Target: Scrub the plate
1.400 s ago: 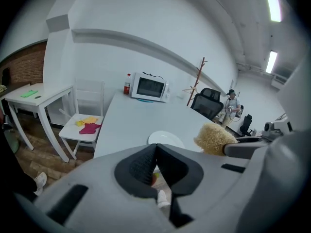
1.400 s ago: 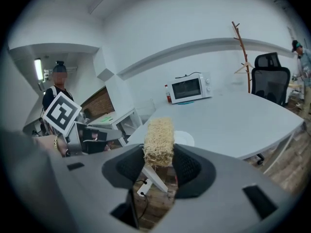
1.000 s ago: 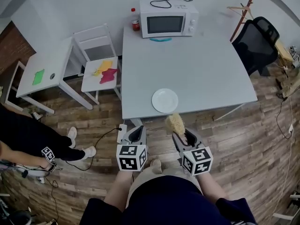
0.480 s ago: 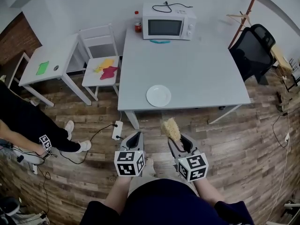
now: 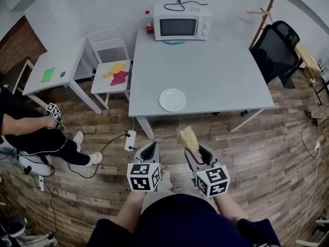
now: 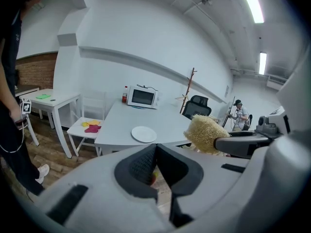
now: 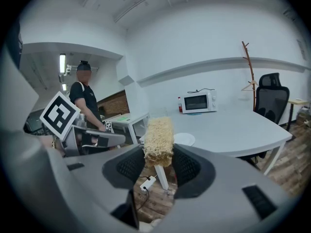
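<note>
A white plate [image 5: 172, 100] lies near the front edge of the grey table [image 5: 216, 71]; it also shows in the left gripper view as the plate [image 6: 144, 134] and in the right gripper view as the plate [image 7: 184, 139]. Both grippers hang over the wooden floor, short of the table. My right gripper [image 5: 196, 151] is shut on a straw-coloured loofah scrubber [image 5: 188, 138], which sticks up between the jaws as the scrubber [image 7: 158, 141]. My left gripper [image 5: 149, 151] is shut with nothing between its jaws, which meet tip to tip [image 6: 155, 147].
At the table's far edge stand a microwave [image 5: 183, 23] and a red bottle [image 5: 149, 22]. Left of the table are a white chair with coloured cloths [image 5: 115, 76] and a small white table [image 5: 51, 76]. A black office chair [image 5: 277, 45] stands right. A person [image 5: 31, 133] sits at left; a power strip [image 5: 129, 140] lies on the floor.
The head view has shifted, so table and plate sit a little farther from the grippers. Both grippers keep their pose. The person at left now has an arm raised with a marker cube.
</note>
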Available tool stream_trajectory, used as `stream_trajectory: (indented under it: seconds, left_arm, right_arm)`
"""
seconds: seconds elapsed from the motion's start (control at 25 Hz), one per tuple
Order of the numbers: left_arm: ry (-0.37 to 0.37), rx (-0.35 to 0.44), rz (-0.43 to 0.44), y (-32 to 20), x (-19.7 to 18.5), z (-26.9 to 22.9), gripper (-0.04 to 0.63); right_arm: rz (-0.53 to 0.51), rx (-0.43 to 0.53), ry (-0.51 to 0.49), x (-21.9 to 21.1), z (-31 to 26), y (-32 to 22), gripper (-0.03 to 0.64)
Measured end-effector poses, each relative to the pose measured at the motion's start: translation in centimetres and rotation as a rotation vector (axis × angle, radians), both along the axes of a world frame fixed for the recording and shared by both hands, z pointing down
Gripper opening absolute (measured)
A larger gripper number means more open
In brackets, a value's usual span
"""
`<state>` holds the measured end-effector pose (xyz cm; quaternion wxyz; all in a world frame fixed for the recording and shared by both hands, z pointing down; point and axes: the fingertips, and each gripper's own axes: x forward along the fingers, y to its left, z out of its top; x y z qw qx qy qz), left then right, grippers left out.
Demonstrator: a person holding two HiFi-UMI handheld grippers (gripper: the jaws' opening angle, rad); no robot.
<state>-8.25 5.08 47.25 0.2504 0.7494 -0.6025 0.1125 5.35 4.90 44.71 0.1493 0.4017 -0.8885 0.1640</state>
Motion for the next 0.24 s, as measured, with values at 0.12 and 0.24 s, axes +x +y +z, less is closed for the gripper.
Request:
stream_trajectory:
  seconds: [0.12, 0.24]
  left_arm:
    - [-0.001, 0.006, 0.006, 0.13, 0.48, -0.14, 0.017]
    - [-0.002, 0.006, 0.013, 0.25, 1.04, -0.18, 0.017]
  right_arm:
    - [-0.007, 0.006, 0.002, 0.12, -0.01, 0.24, 0.178]
    - [-0.010, 0.008, 0.003, 0.30, 0.01, 0.42, 0.178]
